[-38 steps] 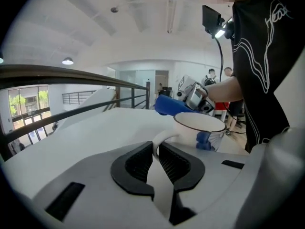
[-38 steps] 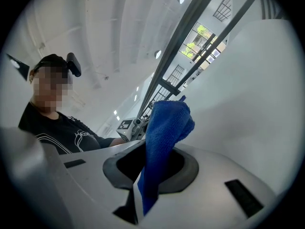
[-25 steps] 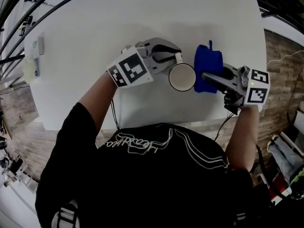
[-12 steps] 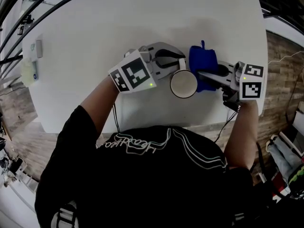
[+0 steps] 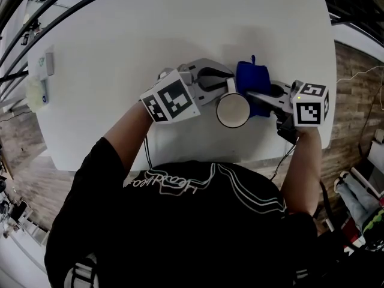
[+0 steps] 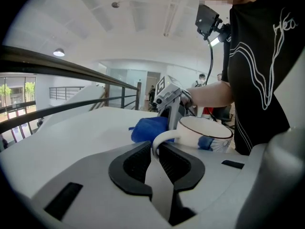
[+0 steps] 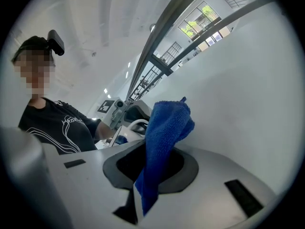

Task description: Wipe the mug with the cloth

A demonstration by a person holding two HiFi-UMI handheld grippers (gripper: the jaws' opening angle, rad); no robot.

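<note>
You work at a white worktop (image 5: 120, 53) over a wood floor (image 5: 354, 83). A dark railing (image 6: 47, 65) runs past its far side. At the left edge sit a small white box (image 5: 48, 60) and a pale green thing (image 5: 37, 92), too small to identify. Your shirt (image 5: 198, 227) is black with white line print.

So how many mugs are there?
1. The white mug is near the table's front edge: the left gripper pinches its handle, and the blue cloth in the right gripper is at its other side. No others show; some table is hidden.
</note>
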